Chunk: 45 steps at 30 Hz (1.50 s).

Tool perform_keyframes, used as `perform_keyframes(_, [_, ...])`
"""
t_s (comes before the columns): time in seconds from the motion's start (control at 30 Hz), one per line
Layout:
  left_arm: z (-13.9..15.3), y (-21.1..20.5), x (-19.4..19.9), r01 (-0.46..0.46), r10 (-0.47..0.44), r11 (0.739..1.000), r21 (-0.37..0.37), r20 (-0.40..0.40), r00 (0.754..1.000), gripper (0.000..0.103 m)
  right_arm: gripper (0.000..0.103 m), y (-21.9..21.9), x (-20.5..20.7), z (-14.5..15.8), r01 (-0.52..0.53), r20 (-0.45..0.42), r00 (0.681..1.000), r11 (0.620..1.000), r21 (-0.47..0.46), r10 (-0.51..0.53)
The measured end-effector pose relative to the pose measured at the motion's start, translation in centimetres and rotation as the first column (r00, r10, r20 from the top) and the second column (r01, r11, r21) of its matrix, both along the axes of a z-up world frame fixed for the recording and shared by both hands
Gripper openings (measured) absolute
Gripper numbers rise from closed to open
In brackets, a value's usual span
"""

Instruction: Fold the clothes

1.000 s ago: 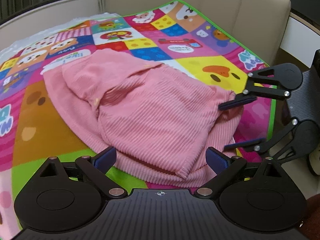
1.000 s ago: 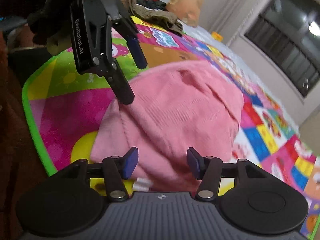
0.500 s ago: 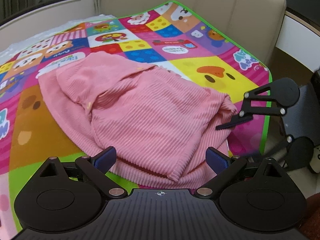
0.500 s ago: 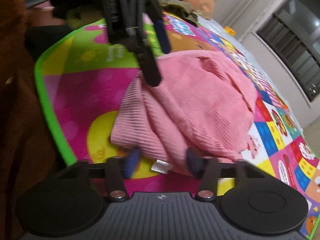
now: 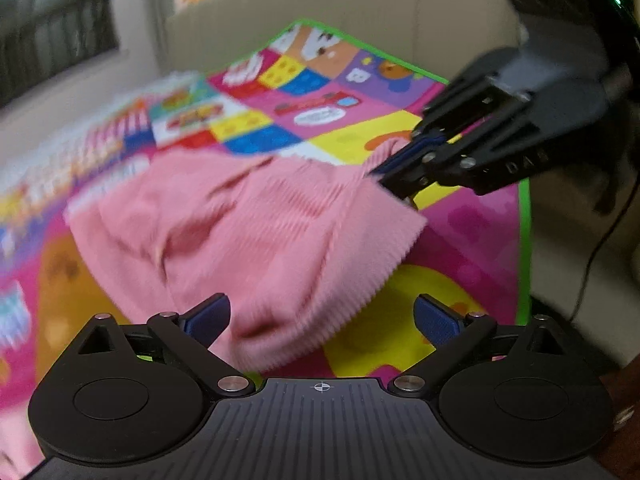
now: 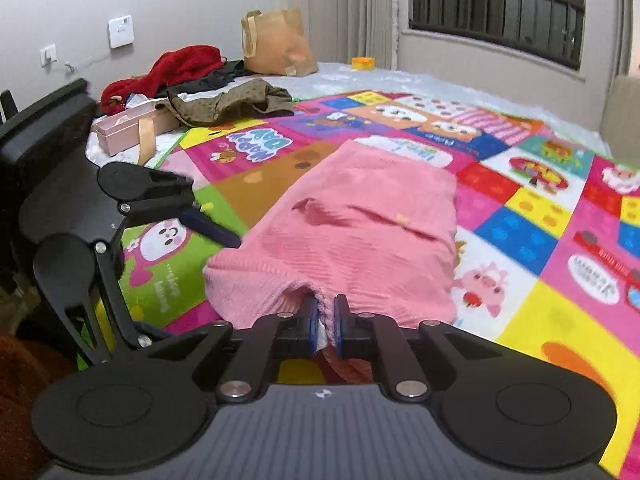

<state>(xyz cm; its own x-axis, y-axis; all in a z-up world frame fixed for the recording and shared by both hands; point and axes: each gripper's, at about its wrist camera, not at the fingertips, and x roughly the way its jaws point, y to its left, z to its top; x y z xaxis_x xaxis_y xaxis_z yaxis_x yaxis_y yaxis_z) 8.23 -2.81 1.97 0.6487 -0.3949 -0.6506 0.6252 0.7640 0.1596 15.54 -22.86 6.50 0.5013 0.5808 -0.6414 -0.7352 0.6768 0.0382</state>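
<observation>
Item, your right wrist view: sweater [image 6: 360,236] lies on the play mat [image 6: 532,216], near edge pinched in your right gripper [image 6: 325,322]. Your left gripper [image 6: 188,272] stands to the sweater's left, jaws apart, one finger touching its edge. Behind the mat, left: heap of clothes [image 6: 200,84] with a gift box [image 6: 128,128] before it. Paper bag [image 6: 276,44] stands right of the heap, by the wall.

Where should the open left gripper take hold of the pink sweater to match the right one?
Judging by the pose, the free near corner of the pink sweater, beside the left gripper, coming in low from the mat's near edge. The right gripper already pinches that same ribbed edge, so its other end lies flat and reachable.
</observation>
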Motion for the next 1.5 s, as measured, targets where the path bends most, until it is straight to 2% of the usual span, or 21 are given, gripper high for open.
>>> perform_keyframes(0.07, [-0.6,-1.2,-0.3,0.035,-0.040,0.997,0.072,0.072,0.997,0.101,0.008,0.2,0.2,-0.4,-0.003,-0.020,1.000,1.000,0.005,0.003])
perform_keyframes(0.2, [-2.3,-3.1,0.8,0.068,-0.091,0.984,0.162,0.141,0.986,0.101,0.008,0.1,0.2,-0.4,0.000,-0.017,1.000,1.000,0.011,0.000])
perform_keyframes(0.23, [-2.4,-3.2,1.3,0.047,-0.073,0.985,0.168,0.155,0.985,0.092,0.008,0.1,0.0,-0.3,-0.006,-0.003,1.000,1.000,0.002,0.006])
perform_keyframes(0.27, [-2.1,-2.8,2.2,0.017,-0.036,0.990,0.137,0.139,0.990,0.071,0.008,0.0,-0.2,-0.2,-0.013,0.015,1.000,1.000,-0.012,0.013])
perform_keyframes(0.3, [-1.7,-2.4,3.1,-0.013,0.000,0.994,0.106,0.123,0.992,0.064,0.009,-0.2,-0.5,-0.1,-0.018,0.032,0.999,0.999,-0.027,0.019])
perform_keyframes(0.33, [-1.2,-1.9,4.0,-0.044,0.037,0.997,0.067,0.097,0.995,0.070,0.015,-0.4,-0.8,0.1,-0.023,0.052,0.998,0.999,-0.040,0.026])
perform_keyframes(0.37, [-0.4,-0.8,5.0,-0.075,0.075,0.997,-0.011,0.040,0.996,0.072,0.022,-0.6,-1.3,0.1,-0.025,0.101,0.994,0.998,-0.065,0.031])
perform_keyframes(0.43, [0.7,1.1,6.8,-0.133,0.127,0.982,-0.132,-0.048,0.991,0.073,0.057,-1.0,-2.3,0.0,-0.015,0.233,0.971,0.991,-0.133,0.046])
perform_keyframes(0.5, [1.3,2.5,8.0,-0.180,0.163,0.964,-0.197,-0.098,0.982,0.074,0.071,-1.0,-3.2,-0.5,-0.007,0.336,0.939,0.980,-0.200,0.076])
perform_keyframes(0.63, [1.7,4.7,9.6,-0.246,0.203,0.927,-0.283,-0.172,0.964,0.074,0.082,0.8,-2.7,-2.8,0.011,0.446,0.888,0.963,-0.269,0.114])
perform_keyframes(0.77, [1.3,5.8,9.7,-0.250,0.183,0.907,-0.338,-0.217,0.959,0.074,0.082,2.7,-1.8,-5.1,0.037,0.538,0.829,0.944,-0.327,0.154])
perform_keyframes(0.9, [0.6,5.8,9.1,-0.213,0.143,0.918,-0.334,-0.221,0.965,0.074,0.081,4.8,-0.9,-7.1,0.058,0.615,0.765,0.930,-0.364,0.193])
perform_keyframes(0.93, [0.6,5.9,8.9,-0.198,0.128,0.921,-0.336,-0.219,0.967,0.074,0.069,5.3,-0.6,-7.0,0.038,0.616,0.761,0.934,-0.355,0.203])
perform_keyframes(0.97, [0.6,6.0,8.6,-0.181,0.111,0.923,-0.338,-0.218,0.970,0.074,0.055,5.8,-0.4,-6.8,0.002,0.588,0.777,0.933,-0.360,0.225])
perform_keyframes(1.0, [0.8,6.2,8.2,-0.159,0.088,0.927,-0.341,-0.214,0.973,0.074,0.024,6.2,-0.3,-6.5,-0.041,0.544,0.800,0.929,-0.369,0.252])
perform_keyframes(1.03, [1.0,6.5,7.9,-0.135,0.064,0.928,-0.346,-0.209,0.976,0.076,0.018,6.4,-0.4,-6.3,-0.075,0.506,0.820,0.925,-0.372,0.269])
perform_keyframes(1.13, [2.5,8.1,6.4,-0.055,-0.018,0.918,-0.392,-0.180,0.984,0.092,0.011,5.8,-1.6,-4.6,-0.146,0.403,0.868,0.925,-0.352,0.290])
perform_keyframes(1.17, [3.2,9.0,6.1,-0.042,-0.028,0.906,-0.421,-0.160,0.987,0.096,0.011,5.5,-2.0,-3.9,-0.166,0.368,0.882,0.926,-0.340,0.293])
perform_keyframes(1.27, [4.7,10.9,6.8,-0.066,0.000,0.882,-0.466,-0.142,0.990,0.096,0.011,4.6,-2.1,-1.5,-0.209,0.297,0.905,0.927,-0.312,0.304])
perform_keyframes(1.4, [4.1,10.1,11.0,-0.186,0.147,0.915,-0.358,-0.135,0.980,0.092,0.011,3.7,-1.8,1.5,-0.256,0.218,0.922,0.925,-0.282,0.321])
perform_keyframes(1.5, [1.9,8.9,14.9,-0.235,0.195,0.931,-0.279,-0.163,0.967,0.080,0.011,4.4,-1.4,2.2,-0.257,0.224,0.914,0.912,-0.320,0.337])
